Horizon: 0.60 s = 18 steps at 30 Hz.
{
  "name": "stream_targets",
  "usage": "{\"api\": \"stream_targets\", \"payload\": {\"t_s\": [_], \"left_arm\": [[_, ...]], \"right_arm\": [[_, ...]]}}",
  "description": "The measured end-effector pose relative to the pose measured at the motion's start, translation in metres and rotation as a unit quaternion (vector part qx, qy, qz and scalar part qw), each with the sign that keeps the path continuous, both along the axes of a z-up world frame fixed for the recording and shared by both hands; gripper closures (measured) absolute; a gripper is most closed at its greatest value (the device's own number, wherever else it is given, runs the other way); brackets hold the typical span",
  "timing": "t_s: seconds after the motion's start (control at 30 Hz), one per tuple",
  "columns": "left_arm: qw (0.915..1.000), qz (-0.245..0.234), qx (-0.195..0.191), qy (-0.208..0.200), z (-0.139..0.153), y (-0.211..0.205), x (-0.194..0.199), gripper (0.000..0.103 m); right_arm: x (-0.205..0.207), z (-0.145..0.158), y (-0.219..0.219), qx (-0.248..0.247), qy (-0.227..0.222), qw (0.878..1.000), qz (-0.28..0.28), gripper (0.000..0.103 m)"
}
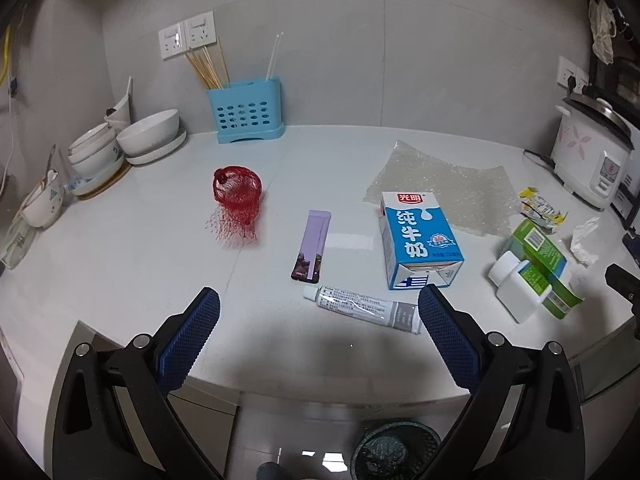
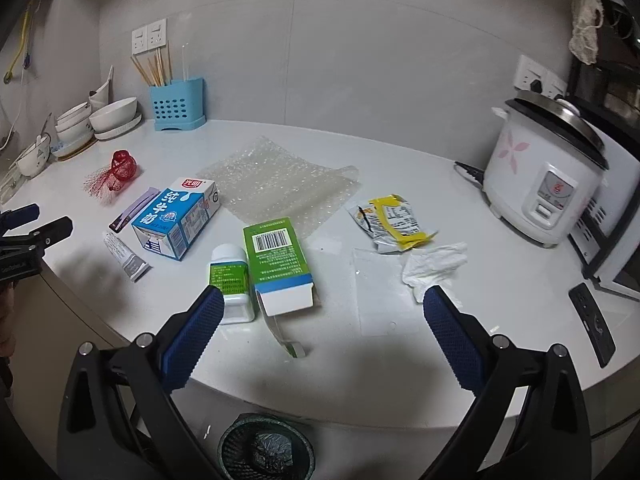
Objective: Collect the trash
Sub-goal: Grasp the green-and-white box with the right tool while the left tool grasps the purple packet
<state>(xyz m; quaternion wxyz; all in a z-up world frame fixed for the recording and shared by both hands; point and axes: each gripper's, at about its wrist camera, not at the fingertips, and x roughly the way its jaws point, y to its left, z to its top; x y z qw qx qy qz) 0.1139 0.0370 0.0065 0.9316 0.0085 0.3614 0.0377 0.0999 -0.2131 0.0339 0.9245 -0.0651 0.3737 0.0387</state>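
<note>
Trash is spread across the white bench (image 2: 400,380): bubble wrap (image 2: 276,184) far, milk carton (image 1: 418,240) centre, green box (image 2: 280,264), white bottle (image 2: 232,280) and tube (image 1: 364,307) near. Both claws, left claw (image 1: 320,312) and right claw (image 2: 320,316), are held wide apart, empty. The tube is probably best pinched across its middle. A bin (image 2: 266,446) is seen below the near edge, with open room between.

Home kitchen: white counter (image 2: 360,360), rice cooker (image 2: 544,184), stacked bowls (image 1: 148,132), chopstick holder (image 1: 248,114), wall sockets (image 1: 188,38).
</note>
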Motion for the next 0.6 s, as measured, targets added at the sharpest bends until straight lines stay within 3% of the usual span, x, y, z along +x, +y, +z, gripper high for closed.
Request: {"api": "stream_targets", "payload": {"t_s": [0.23,0.3,0.6], "left_arm": [[0.9974,0.009,-0.008,0.071,-0.027,0.014,0.07,0.006],[0.9961,0.016,-0.011,0.086,-0.036,0.018,0.086,0.006],[0.9922,0.021,0.011,0.123,-0.059,0.016,0.133,0.009]], "right_arm": [[0.053,-0.021,0.019,-0.022,0.056,0.997,0.038,0.008],[0.065,-0.028,0.019,-0.015,0.074,0.996,0.041,0.012],[0.098,-0.045,0.018,0.01,0.134,0.989,0.056,0.024]]}}
